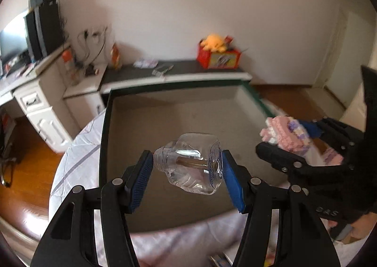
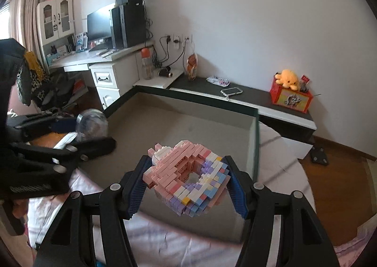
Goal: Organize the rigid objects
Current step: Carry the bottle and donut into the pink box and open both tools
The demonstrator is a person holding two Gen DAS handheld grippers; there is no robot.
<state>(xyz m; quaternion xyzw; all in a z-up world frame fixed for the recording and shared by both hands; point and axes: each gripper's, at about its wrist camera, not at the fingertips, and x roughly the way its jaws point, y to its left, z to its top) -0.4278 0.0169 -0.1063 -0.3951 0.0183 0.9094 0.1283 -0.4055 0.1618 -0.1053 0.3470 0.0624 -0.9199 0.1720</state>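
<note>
Left claw [image 1: 186, 168] clamped on clear bottle [image 1: 192, 163], lying sideways between pads, frame centre, above open box [image 1: 249, 99]. Right claw [image 2: 186, 178] clamped on pink brick model [image 2: 188, 176], lower centre, over same box

The left tongs [image 1: 187, 168] hide a strip of the open box [image 1: 179, 111] floor behind them, and their arms run off the bottom edge. What lies inside the clear bottle [image 1: 192, 163] — a dark streak — cannot be told. In the left wrist view the brick model [image 1: 286, 135] is smeared with blur, its far side covered by the right tongs [image 1: 285, 138]. In the right wrist view the bottle [image 2: 92, 124] is a pale blur, the left tongs [image 2: 89, 135] partly covering it.
</note>
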